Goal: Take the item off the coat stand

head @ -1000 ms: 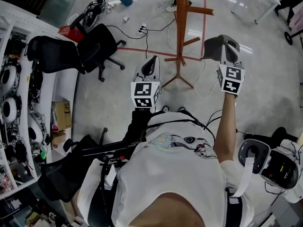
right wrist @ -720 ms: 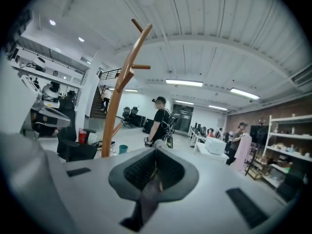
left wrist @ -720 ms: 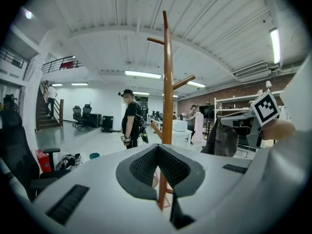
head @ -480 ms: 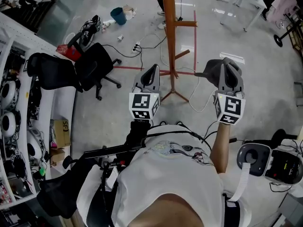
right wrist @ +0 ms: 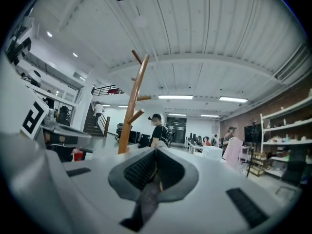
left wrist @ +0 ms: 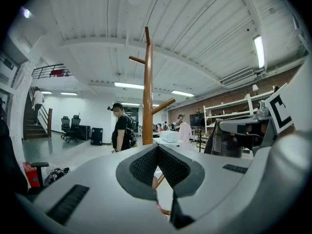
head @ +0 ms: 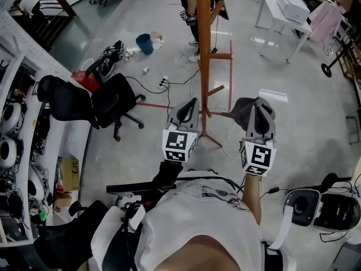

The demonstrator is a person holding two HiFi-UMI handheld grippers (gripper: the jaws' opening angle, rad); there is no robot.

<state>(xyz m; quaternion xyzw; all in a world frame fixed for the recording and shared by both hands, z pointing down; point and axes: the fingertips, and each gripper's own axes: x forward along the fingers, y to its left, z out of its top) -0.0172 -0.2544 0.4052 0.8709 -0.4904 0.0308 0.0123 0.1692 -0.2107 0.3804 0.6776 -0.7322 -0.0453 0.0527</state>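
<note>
Left claw (head: 192,105) is sitting closed with nothing in it, pads meeting at the tips in its own view. The hand carrying it is hiding under the marker cube. A black office chair (head: 115,97) is off at its 9 o'clock.

The coat stand (head: 203,55) is rising at that claw's 1 o'clock. Its top is getting cut off by the upper edge of the head view, same as the person (head: 189,7) standing behind it.

Right claw (head: 258,107) is clamping down on the grey item (head: 239,112). The item is off the stand and poking out at the claw's 9 o'clock, between claw and pole, not touching the pole. Most of it is hiding behind the claw body, so I'm not managing to tell what it actually is. In the right gripper view only a thin strip of it is showing between the pads.

Versus a second ago, the claws are sitting closer together, the right one nearer the pole, with the same grip. The head view is also taking in more of the far floor and the white table (head: 282,10).
</note>
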